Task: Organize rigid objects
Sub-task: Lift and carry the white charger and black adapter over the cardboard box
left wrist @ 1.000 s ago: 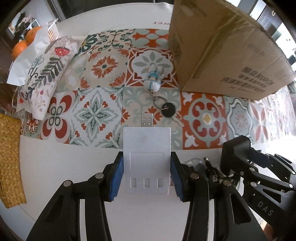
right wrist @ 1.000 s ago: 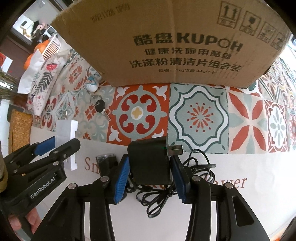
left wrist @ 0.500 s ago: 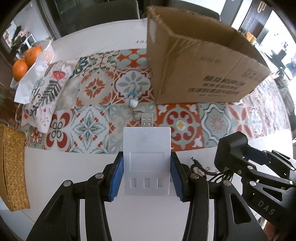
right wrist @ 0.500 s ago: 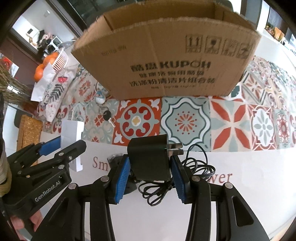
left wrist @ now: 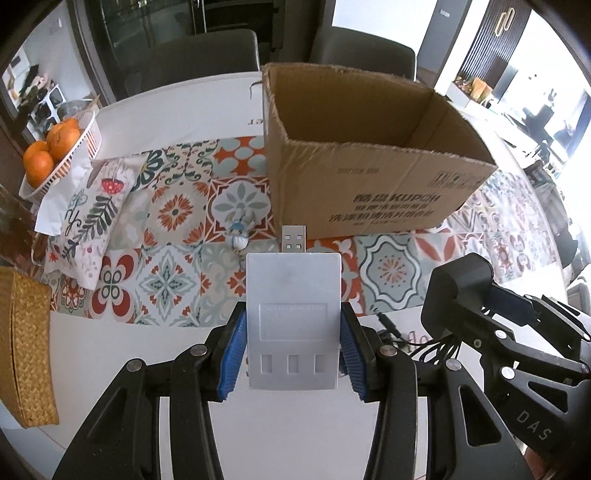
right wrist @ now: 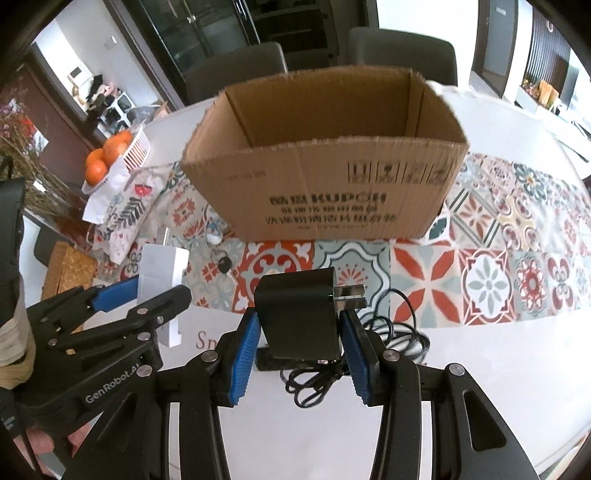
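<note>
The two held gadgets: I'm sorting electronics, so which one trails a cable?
The black power adapter in the right gripper; its black cable hangs tangled beneath. The white USB hub in the left gripper has only a plug.

Black hand-held gripper (left wrist: 292, 350), blue pads (left wrist: 232, 354)

A home dining room: padded chairs (left wrist: 207, 55) stand at a white desk (left wrist: 173, 110) laid with a patterned runner (right wrist: 498, 273), a basket of oranges (left wrist: 55, 147) sits at its edge, and a dark glass cabinet (right wrist: 207, 29) stands behind.
</note>
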The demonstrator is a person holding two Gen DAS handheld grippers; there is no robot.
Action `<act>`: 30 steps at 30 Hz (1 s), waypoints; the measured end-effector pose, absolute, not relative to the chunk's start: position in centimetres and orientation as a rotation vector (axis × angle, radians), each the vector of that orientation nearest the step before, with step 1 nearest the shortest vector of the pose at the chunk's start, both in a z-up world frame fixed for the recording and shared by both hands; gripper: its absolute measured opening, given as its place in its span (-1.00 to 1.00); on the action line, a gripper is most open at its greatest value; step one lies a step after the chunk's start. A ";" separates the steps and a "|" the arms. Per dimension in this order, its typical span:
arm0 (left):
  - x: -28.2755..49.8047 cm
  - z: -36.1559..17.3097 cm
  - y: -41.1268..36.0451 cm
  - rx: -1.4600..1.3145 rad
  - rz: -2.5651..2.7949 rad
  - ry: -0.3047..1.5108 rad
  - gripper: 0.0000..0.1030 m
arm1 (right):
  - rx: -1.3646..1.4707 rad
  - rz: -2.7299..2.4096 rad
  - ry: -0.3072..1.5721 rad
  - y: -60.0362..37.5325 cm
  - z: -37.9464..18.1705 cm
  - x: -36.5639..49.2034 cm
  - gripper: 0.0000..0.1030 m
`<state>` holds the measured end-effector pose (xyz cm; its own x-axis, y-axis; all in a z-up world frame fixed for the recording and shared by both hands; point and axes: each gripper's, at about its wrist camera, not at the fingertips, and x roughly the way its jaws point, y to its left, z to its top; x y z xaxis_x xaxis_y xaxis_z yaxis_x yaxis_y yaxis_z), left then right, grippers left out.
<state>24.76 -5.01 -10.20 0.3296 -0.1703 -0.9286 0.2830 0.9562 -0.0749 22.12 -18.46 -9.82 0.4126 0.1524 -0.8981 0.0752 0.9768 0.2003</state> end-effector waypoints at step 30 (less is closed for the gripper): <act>26.1 -2.1 -7.1 0.072 -0.350 1.021 -0.09 | 0.218 0.056 0.958 -20.3 -2.1 23.1 -0.12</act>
<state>26.13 -7.08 -2.08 0.4724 -0.2526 -0.8444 0.3192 0.9420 -0.1032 23.09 -20.35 -2.09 0.5757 0.1438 -0.8049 0.0485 0.9767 0.2092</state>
